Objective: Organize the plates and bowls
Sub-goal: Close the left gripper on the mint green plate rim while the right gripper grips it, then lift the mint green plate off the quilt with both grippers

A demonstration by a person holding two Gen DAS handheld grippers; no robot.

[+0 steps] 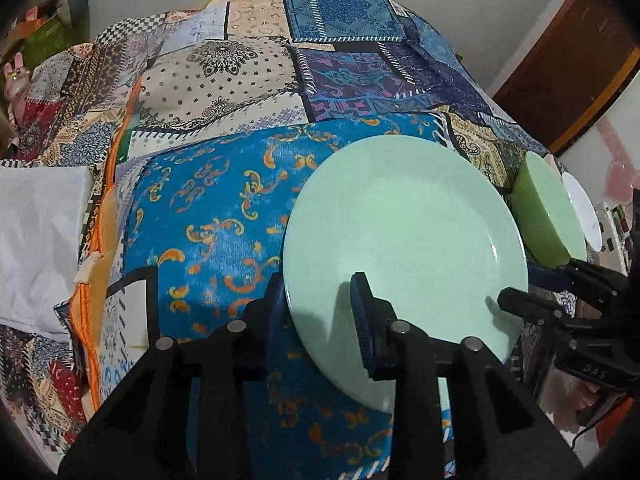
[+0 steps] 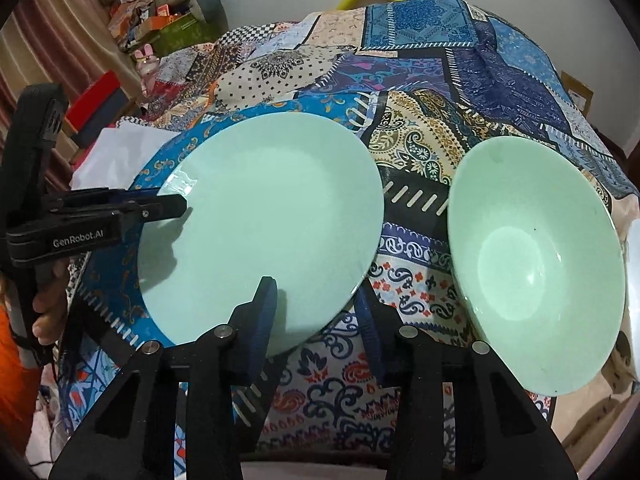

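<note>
Straddling the plate (image 1: 404, 240) rim — left gripper (image 1: 320, 312) jaws (right gripper (image 2: 316, 316) likewise), bowl (image 2: 536, 264) beside

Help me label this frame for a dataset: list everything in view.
plate: one, mint green, on the tablecloth
bowl: one, mint green, right of the plate
white dish: one, white, beyond the bowl, mostly hidden
tablecloth: one, patchwork blue and cream, covering the table
white sheet: one, white, table's left edge
left gripper: one, black with blue pads, open, straddling the plate's left rim
right gripper: one, same colours, open, straddling the plate's right rim
</note>
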